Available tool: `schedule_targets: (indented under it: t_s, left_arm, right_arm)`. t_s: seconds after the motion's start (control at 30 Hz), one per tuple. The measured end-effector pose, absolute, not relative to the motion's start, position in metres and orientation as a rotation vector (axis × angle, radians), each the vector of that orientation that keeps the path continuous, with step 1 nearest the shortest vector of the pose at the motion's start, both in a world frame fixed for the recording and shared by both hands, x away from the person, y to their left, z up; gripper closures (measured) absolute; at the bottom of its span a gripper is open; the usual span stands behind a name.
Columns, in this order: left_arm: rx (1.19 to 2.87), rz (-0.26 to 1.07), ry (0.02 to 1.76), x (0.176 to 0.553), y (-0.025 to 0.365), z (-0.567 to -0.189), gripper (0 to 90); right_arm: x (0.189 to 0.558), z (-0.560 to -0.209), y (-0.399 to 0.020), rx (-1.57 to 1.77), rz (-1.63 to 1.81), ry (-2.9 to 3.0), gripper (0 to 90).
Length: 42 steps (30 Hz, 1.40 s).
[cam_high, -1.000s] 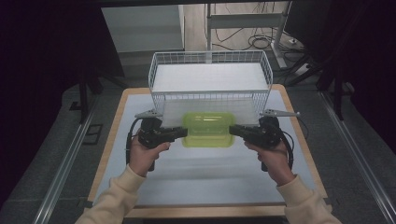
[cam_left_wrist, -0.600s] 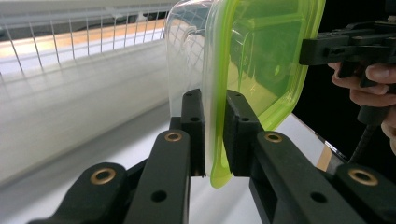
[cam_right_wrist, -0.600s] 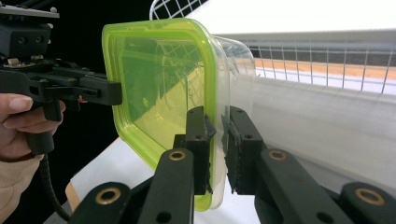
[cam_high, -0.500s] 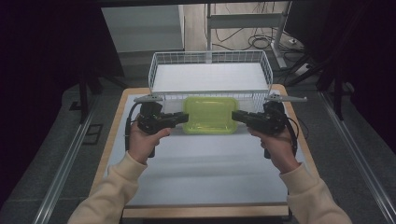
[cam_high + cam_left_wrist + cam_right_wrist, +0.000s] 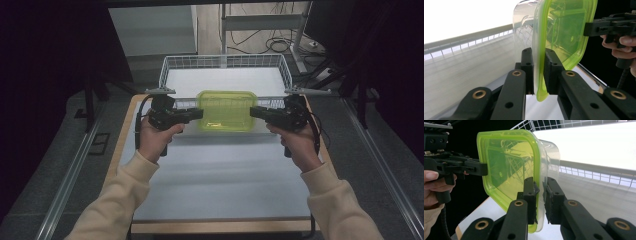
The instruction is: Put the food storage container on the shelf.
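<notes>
High view, container (image 5: 226, 110) lifted higher, nearer basket (image 5: 170, 75)

Lid (image 5: 226, 110), centre frame: translucent lime green. Box (image 5: 550, 152) beneath: clear. Basket (image 5: 225, 62), upper centre: white wire grid. Grippers (image 5: 199, 114) (image 5: 253, 112): black, brass-coloured rivets. Tabletop (image 5: 220, 175): white, apparently wood-toned edge. Sleeves (image 5: 112, 200), lower corners: cream.

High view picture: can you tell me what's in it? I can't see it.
Two hands hold a green-lidded clear box in the air, the left gripper and right gripper each clamped on one end. Just behind it sits a white wire basket on the table.
</notes>
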<state>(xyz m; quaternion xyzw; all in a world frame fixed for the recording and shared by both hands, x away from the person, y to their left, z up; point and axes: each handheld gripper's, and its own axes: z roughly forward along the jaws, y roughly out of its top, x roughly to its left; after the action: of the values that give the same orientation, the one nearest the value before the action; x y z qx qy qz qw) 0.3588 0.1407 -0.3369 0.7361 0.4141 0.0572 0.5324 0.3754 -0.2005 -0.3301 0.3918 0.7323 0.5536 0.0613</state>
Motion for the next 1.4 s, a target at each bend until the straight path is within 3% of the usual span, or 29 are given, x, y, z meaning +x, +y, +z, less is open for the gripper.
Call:
schedule_targets:
  t_s: [0.47,0.8,1.4]
  left_arm:
    - [1.745,0.144,0.993,0.384,0.143,-0.309,80.4]
    - [1.737,0.114,1.02,0.427,0.145,-0.293,80.3]
    - [1.714,0.0,1.148,0.491,0.135,-0.319,80.1]
  right_arm:
    - [0.4,-0.3,-0.198,1.161,1.675,2.201,80.6]
    - [0.44,-0.281,-0.195,1.215,1.676,2.198,80.6]
    - [0.508,-0.311,-0.197,1.502,1.63,2.156,79.0]
